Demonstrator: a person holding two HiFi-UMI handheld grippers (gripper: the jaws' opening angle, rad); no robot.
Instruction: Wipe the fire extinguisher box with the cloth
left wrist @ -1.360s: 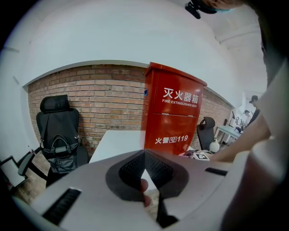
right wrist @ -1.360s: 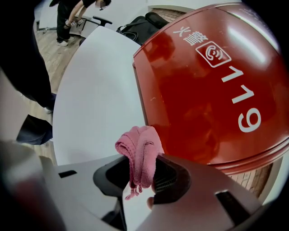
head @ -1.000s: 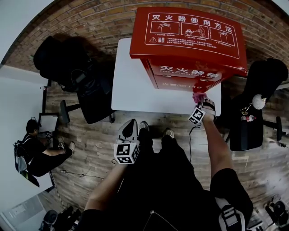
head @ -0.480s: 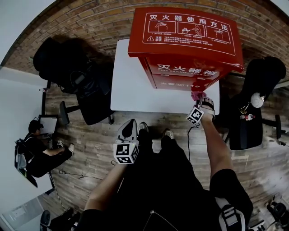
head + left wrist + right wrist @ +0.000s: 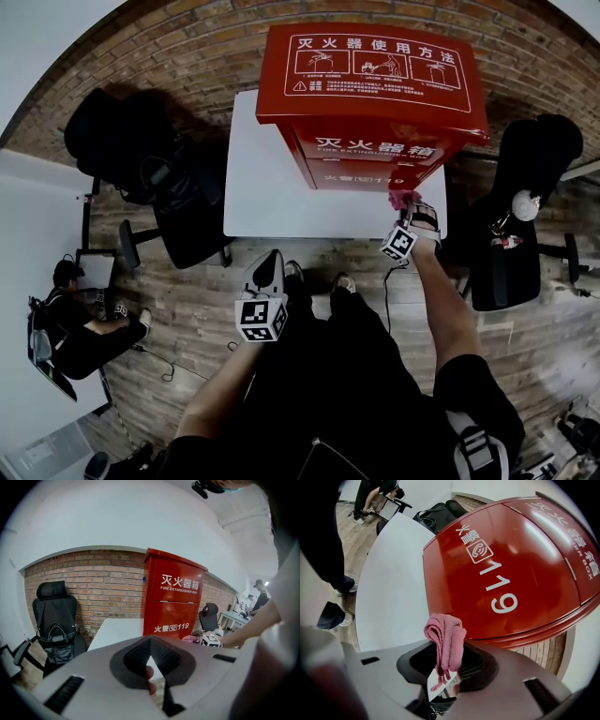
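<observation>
1 pink cloth [image 5: 446, 634] in right tool [image 5: 449, 660]; left tool [image 5: 149, 643] closed.

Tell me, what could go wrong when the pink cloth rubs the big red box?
The cloth is only a small bunch pinched in the right gripper, so rubbing might tug it loose. Little of it sticks out, so the hard jaws could scrape the red box. A strong push may also slide the box on the white table.

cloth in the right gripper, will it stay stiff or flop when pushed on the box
Probably floppy: the cloth folds over and droops between the fingers of the right gripper. It looks light, and likely bunches against the box rather than sliding stiffly.
</observation>
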